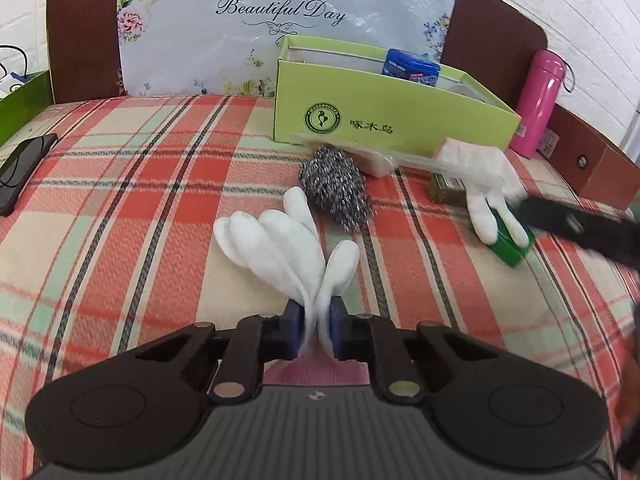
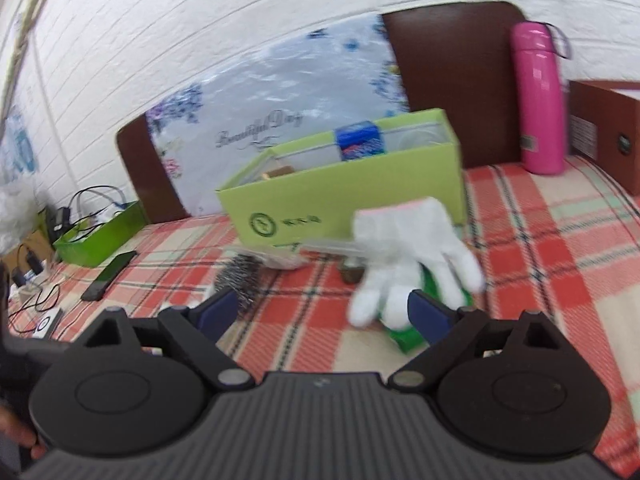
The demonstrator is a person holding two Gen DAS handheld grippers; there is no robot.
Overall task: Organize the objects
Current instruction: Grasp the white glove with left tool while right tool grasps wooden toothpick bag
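Observation:
My left gripper (image 1: 314, 320) is shut on the cuff end of a white glove (image 1: 276, 248), whose fingers fan out over the plaid bedspread. A steel wool scourer (image 1: 334, 188) lies just beyond it. A second white glove (image 1: 484, 184) (image 2: 408, 260) lies to the right, draped over a small green box (image 1: 512, 246) (image 2: 412, 336). My right gripper (image 2: 324, 312) stands open just short of that glove, with nothing between its fingers. An open light-green cardboard box (image 1: 384, 116) (image 2: 340, 196) stands behind, with a blue pack (image 1: 410, 66) (image 2: 360, 140) inside.
A pink flask (image 1: 540, 104) (image 2: 540, 100) and a brown box (image 1: 600, 168) stand at the right by the headboard. A clear plastic strip (image 1: 400, 156) and a small dark tin (image 1: 446, 188) lie before the green box. A black phone (image 1: 24, 172) (image 2: 110, 276) lies at the left.

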